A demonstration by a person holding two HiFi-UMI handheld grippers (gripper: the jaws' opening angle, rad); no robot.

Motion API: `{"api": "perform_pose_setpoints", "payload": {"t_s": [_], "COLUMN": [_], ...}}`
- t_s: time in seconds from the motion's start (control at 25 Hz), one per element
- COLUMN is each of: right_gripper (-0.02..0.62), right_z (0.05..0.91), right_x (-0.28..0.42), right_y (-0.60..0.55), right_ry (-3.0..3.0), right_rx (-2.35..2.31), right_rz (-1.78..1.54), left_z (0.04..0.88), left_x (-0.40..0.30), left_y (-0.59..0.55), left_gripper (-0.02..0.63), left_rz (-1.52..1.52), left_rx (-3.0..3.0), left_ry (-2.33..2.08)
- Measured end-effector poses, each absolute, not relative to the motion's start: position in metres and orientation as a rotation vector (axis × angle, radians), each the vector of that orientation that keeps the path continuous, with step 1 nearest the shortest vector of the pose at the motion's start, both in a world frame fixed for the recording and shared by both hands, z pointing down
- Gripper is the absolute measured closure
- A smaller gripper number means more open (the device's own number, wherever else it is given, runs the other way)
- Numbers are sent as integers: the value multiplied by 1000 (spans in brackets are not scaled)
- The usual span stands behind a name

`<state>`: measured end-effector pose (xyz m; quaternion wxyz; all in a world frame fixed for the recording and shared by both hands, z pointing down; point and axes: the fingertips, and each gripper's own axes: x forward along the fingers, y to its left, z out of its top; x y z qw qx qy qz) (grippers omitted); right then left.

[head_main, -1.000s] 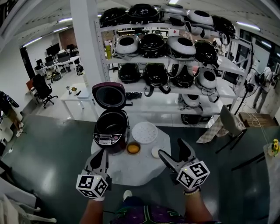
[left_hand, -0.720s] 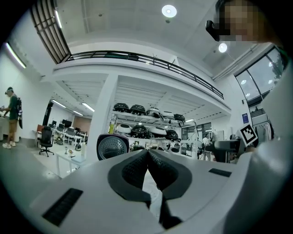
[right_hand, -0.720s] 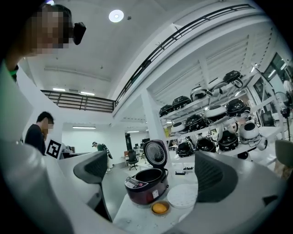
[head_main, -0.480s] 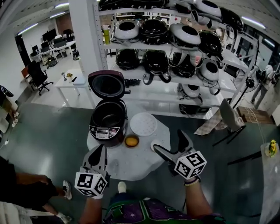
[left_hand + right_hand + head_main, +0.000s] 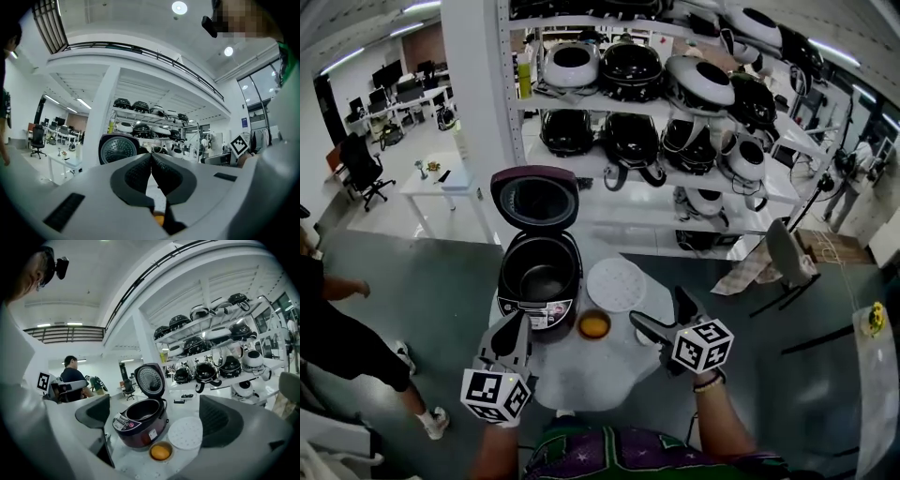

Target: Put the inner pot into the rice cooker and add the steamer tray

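Observation:
A dark red rice cooker (image 5: 539,281) stands on the round white table (image 5: 581,370) with its lid (image 5: 536,199) raised. Its cavity looks dark, and I cannot tell the inner pot from the body. The white perforated steamer tray (image 5: 616,284) lies flat just right of the cooker (image 5: 140,423), and the right gripper view shows the tray (image 5: 185,433) ahead. My left gripper (image 5: 517,321) is shut and empty, near the cooker's front. My right gripper (image 5: 661,312) has just been opening and stands wide, with nothing between its fingers, a little short of the tray.
A small bowl holding something orange (image 5: 594,324) sits in front of the cooker and the tray. Shelves of many rice cookers (image 5: 675,112) and a white pillar (image 5: 473,94) rise behind. A person (image 5: 337,328) stands at the left and a chair (image 5: 787,258) at the right.
Both grippers have moved forward over the table toward the cooker and tray. The right jaws have spread wider. A person has come into view at the left.

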<state>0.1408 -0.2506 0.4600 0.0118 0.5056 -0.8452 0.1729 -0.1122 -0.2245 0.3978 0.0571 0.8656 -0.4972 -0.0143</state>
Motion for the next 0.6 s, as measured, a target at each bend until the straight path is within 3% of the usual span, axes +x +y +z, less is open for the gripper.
{"api": "perform_pose_setpoints", "payload": {"t_s": [0.6], "right_gripper": [18], "right_z": [514], "right_x": [108], "right_y": [-327], "right_ry": [-2390], "right_rx": [1728], "right_rz": [682], "left_z": [412], "left_x": [-156], "left_y": [-321], "left_gripper": [583], "left_rz": [-43], "left_rx": [2672], "left_ry": [-1205]}}
